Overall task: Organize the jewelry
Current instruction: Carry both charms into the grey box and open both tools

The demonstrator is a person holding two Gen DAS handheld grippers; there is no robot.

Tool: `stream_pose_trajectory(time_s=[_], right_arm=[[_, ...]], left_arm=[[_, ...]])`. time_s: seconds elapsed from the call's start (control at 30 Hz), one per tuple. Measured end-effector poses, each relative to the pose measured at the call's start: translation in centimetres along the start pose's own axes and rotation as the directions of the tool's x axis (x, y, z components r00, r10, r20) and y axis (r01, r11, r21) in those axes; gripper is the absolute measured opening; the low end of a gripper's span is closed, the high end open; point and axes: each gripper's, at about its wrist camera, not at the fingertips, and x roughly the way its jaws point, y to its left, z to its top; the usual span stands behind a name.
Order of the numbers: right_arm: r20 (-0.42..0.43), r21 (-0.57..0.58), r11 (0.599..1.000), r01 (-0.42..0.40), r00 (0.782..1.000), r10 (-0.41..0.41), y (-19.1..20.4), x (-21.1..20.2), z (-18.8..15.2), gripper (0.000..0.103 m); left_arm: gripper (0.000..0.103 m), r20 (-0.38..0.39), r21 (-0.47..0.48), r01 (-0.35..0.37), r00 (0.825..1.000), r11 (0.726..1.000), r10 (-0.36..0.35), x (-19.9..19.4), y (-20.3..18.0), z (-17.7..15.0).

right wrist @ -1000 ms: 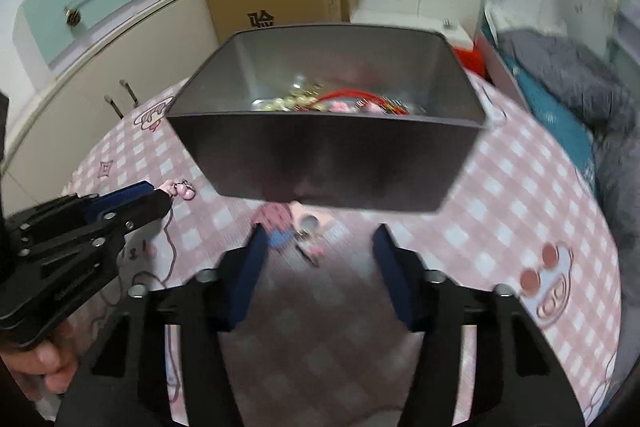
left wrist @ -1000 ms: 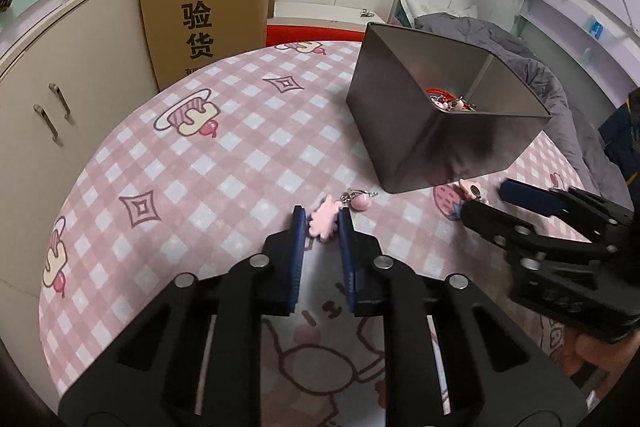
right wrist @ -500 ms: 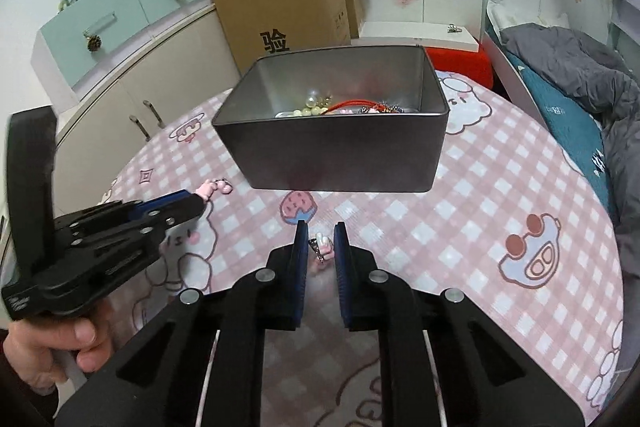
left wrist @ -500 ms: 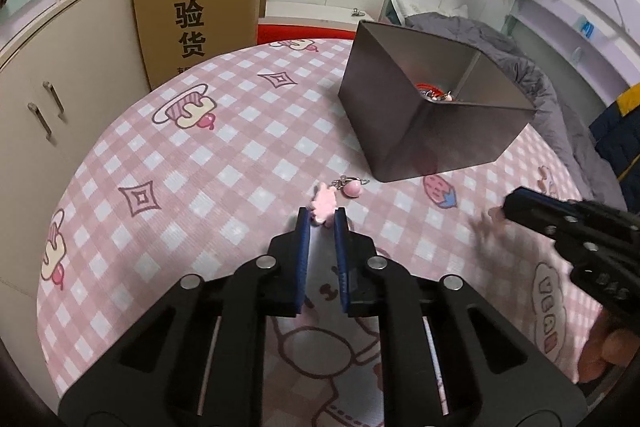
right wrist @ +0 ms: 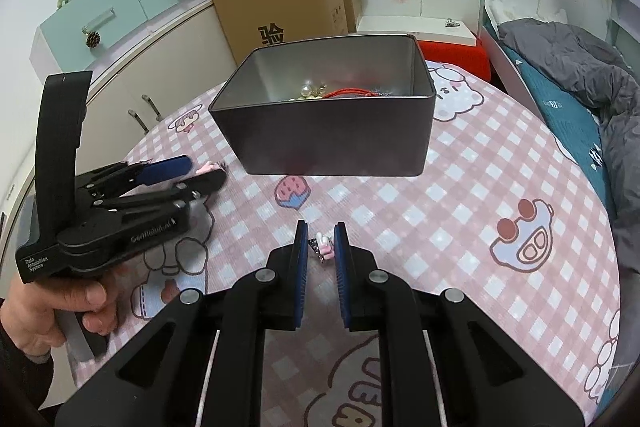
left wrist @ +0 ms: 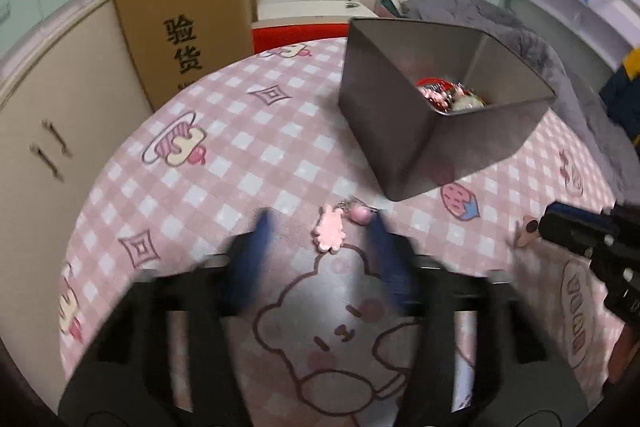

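Right claw [right wrist: 321, 247] is clamped on a small pink charm [right wrist: 324, 246] above the desk [right wrist: 460, 195]; left claw [left wrist: 320, 247] is opening around the pink trinket [left wrist: 330, 231]. Lift steadily, release inside the tin [right wrist: 328, 143]

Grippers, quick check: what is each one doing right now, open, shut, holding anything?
Left gripper: jaws opening, pink charm lying loose between them on the table.
Right gripper: shut on a small pink-and-white trinket.
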Motion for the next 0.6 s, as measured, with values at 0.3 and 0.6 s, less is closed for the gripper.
stream_pose_trajectory(time_s=[0.3, 0.6], right_arm=[[0.029, -0.027, 0.999, -0.03, 0.999, 0.031, 0.1, -1.8, 0.9, 0.011], [0.17, -0.063, 0.993, -0.096, 0.98, 0.106, 0.4, -7.5, 6.1, 0.011]], left_arm=[[0.015, 0.025, -0.043, 0.097, 0.995, 0.994, -0.096, -2.9, 0.9, -0.4], [0.015, 0.181, -0.047, 0.169, 0.971, 0.985, -0.158, -10.1, 0.7, 3.2]])
